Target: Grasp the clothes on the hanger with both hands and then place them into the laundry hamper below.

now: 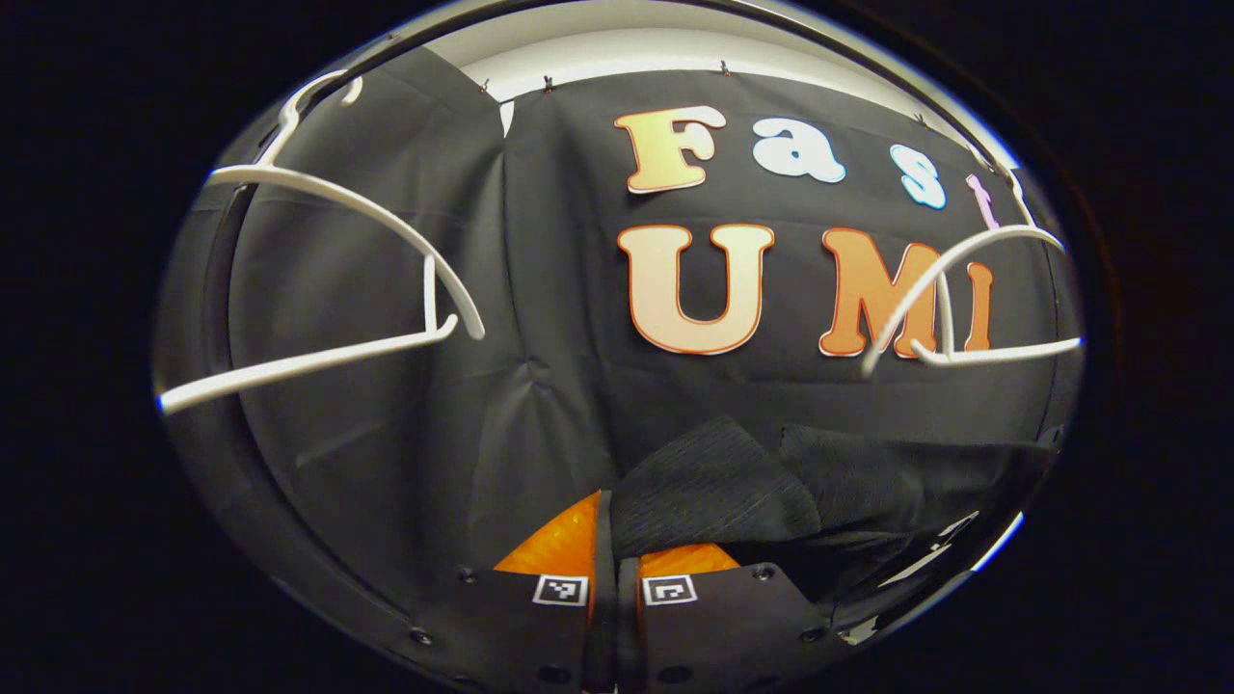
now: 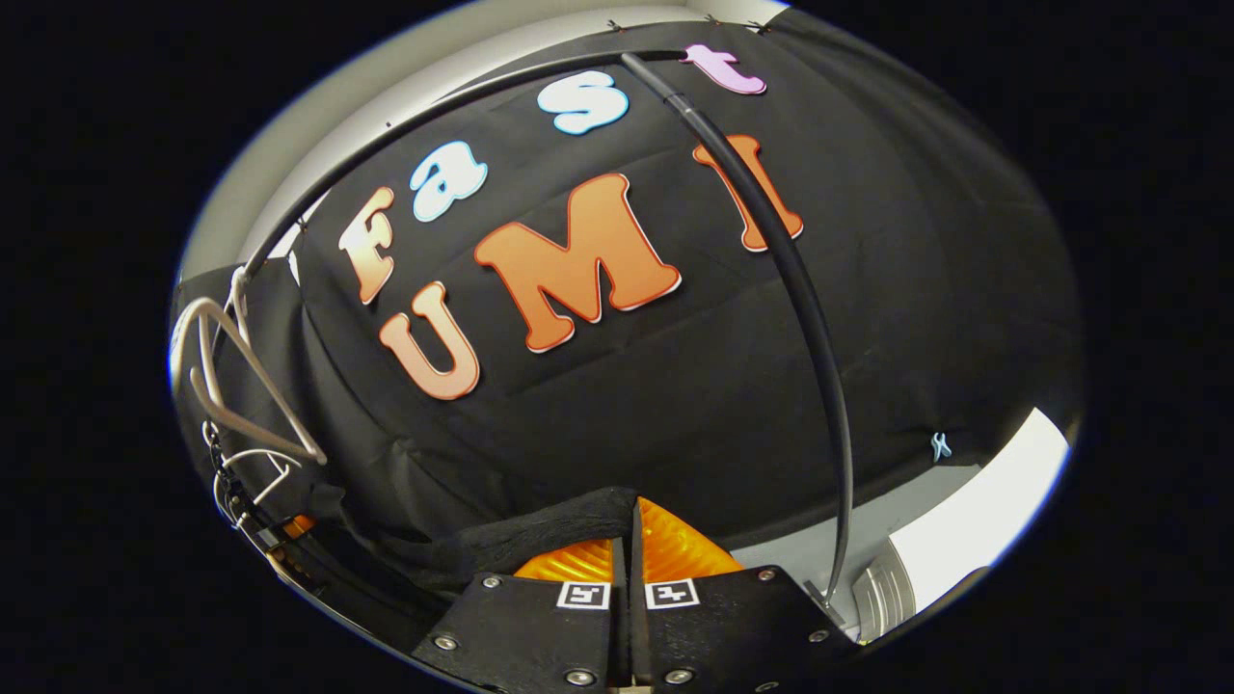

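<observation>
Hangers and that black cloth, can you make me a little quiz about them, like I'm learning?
1. True or false: the white hangers are bare.
2. What does the left gripper pinch? A. a black garment B. a white towel C. a hanger
3. In the right gripper view, what colour is the curved rack pole?

Key: 1 true; 2 A; 3 black.
</observation>
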`<control>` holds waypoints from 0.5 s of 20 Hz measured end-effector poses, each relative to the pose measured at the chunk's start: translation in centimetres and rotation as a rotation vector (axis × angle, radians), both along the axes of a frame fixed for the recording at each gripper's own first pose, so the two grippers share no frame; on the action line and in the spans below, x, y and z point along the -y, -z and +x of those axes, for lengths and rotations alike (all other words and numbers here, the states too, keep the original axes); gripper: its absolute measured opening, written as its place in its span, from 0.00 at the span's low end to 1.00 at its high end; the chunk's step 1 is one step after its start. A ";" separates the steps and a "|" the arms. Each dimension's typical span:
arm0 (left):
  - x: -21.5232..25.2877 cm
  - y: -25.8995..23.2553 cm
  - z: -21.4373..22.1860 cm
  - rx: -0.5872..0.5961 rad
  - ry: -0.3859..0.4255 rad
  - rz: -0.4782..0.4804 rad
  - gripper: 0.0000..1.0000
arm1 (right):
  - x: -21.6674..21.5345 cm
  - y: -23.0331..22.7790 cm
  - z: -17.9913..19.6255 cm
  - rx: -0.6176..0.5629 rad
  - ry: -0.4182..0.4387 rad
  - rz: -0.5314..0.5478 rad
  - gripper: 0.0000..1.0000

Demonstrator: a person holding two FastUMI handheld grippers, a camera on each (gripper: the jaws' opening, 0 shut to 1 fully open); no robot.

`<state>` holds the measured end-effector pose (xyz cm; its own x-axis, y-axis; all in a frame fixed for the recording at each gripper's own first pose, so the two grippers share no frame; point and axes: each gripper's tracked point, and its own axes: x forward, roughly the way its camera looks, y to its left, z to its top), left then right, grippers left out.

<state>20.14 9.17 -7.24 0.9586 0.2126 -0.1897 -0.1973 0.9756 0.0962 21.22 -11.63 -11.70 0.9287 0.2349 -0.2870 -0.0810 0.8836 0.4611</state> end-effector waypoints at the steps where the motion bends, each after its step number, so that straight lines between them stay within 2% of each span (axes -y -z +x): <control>1: 0.2 0.7 -0.4 -0.011 -0.001 0.008 0.07 | -0.2 0.9 -0.4 -0.014 0.003 -0.001 0.00; 6: 0.9 5.1 -2.0 -0.094 0.007 -0.030 0.07 | -1.8 6.4 -2.7 -0.102 0.005 0.034 0.00; 10: 3.3 9.0 -3.7 -0.169 0.052 -0.058 0.07 | -5.5 11.1 -5.2 -0.181 -0.034 0.048 0.00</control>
<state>16.46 5.85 -16.28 0.9214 0.1472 -0.3595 -0.1319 0.9890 0.0669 16.06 -6.18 -22.82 0.8540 0.2831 -0.4366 -0.0226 0.8584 0.5124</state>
